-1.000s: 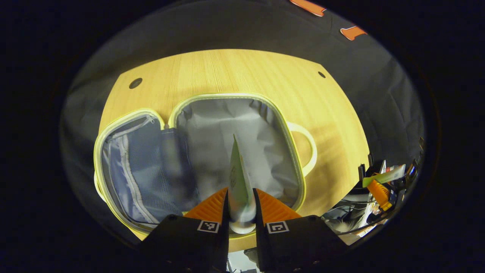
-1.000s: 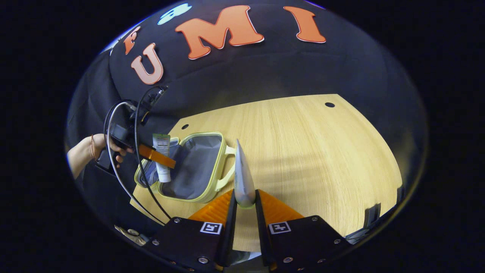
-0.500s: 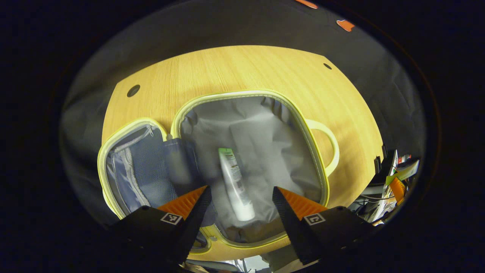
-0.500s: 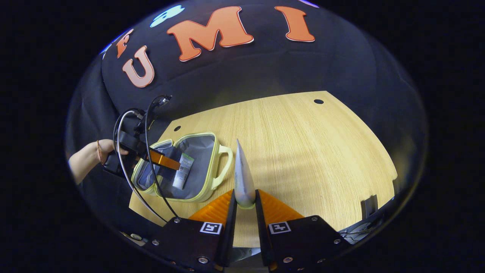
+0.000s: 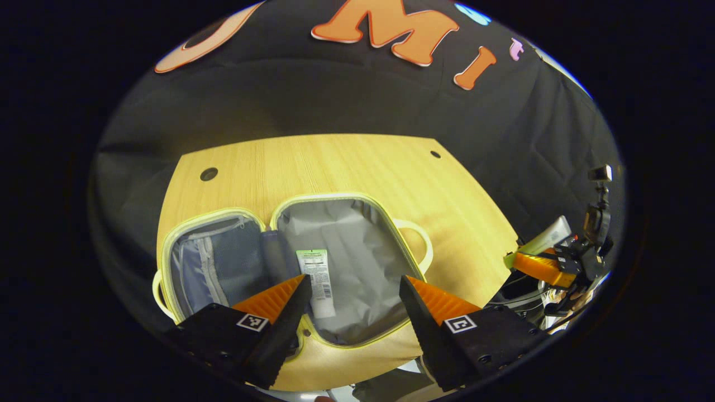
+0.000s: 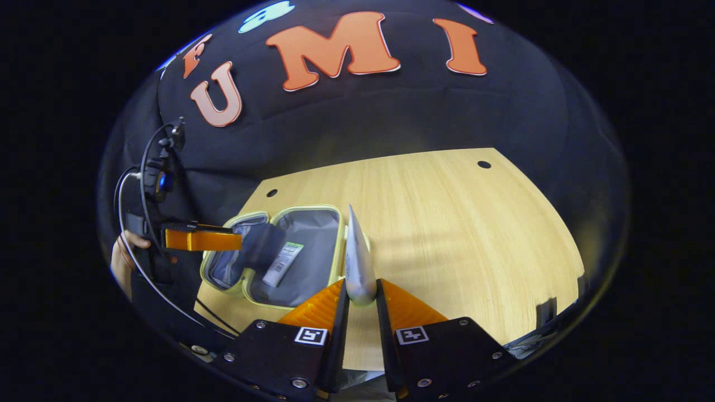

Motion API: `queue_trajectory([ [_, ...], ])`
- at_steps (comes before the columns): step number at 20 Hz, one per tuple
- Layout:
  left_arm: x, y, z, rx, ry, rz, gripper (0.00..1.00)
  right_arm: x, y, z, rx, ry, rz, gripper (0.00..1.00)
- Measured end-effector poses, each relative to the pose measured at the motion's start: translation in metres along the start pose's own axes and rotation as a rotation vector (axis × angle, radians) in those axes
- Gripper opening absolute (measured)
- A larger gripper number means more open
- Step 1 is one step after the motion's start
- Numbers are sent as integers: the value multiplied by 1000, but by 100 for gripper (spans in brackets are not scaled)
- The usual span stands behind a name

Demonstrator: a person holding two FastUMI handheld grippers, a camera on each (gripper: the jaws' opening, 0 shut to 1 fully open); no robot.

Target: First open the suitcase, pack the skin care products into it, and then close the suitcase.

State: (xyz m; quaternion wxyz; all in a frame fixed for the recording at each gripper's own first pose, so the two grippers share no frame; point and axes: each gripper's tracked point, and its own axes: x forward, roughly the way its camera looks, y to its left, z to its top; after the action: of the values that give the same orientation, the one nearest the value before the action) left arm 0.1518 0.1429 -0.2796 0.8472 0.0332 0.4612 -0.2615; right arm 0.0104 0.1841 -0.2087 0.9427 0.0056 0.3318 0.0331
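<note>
Now we are mid-packing: one tube point(image 5: 317, 279) lies inside the open suitcase point(image 5: 357, 262), left tongs point(image 5: 353, 296) spread wide above it. Next, our right tongs point(image 6: 361, 304), clamping a second tube point(image 6: 357, 262), should carry it over the suitcase.

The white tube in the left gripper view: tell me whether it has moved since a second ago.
Yes. The tube left the fingers and dropped onto the suitcase lining, where it lies flat.

The left gripper view looks steeply down, close over the open suitcase point(image 5: 313, 262) on the wooden table point(image 5: 346, 162), while the right gripper view faces it from farther off at the handle side, both sharing suitcase, table and black wall.
</note>
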Motion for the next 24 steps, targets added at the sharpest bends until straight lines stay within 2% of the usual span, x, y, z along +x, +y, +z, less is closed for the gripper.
queue_trajectory([
  [1, -11, 7, 5, 14, -33, 17, 98, 5, 11, 7, -7, -1, 19, 31],
  [2, -24, 14, 11, 22, -65, 39, 98, 12, 24, 10, -17, 13, 39, 26],
  [3, -36, 22, 16, 21, -94, 60, 98, 17, 37, 14, -31, 32, 64, 30],
  [6, -87, 45, 16, -52, -170, 125, 98, 44, 71, 24, -88, 88, 130, 30],
  [11, -140, 90, -18, -187, -216, 214, 98, 103, 125, -10, -93, 315, 231, 31],
  [12, -147, 96, -26, -203, -220, 237, 96, 115, 128, -22, -111, 364, 224, 31],
  [15, -170, 112, -48, -251, -224, 288, 98, 146, 123, -63, -152, 490, 161, 31],
  [19, -179, 128, -70, -290, -222, 321, 98, 165, 112, -73, -101, 497, 119, 34],
  [20, -180, 131, -76, -297, -222, 325, 98, 164, 114, -70, -75, 472, 126, 42],
  [22, -180, 135, -79, -325, -233, 310, 98, 157, 111, -60, -60, 420, 125, 80],
  [24, -179, 143, -83, -364, -251, 293, 98, 146, 114, -43, -55, 318, 152, 95],
])
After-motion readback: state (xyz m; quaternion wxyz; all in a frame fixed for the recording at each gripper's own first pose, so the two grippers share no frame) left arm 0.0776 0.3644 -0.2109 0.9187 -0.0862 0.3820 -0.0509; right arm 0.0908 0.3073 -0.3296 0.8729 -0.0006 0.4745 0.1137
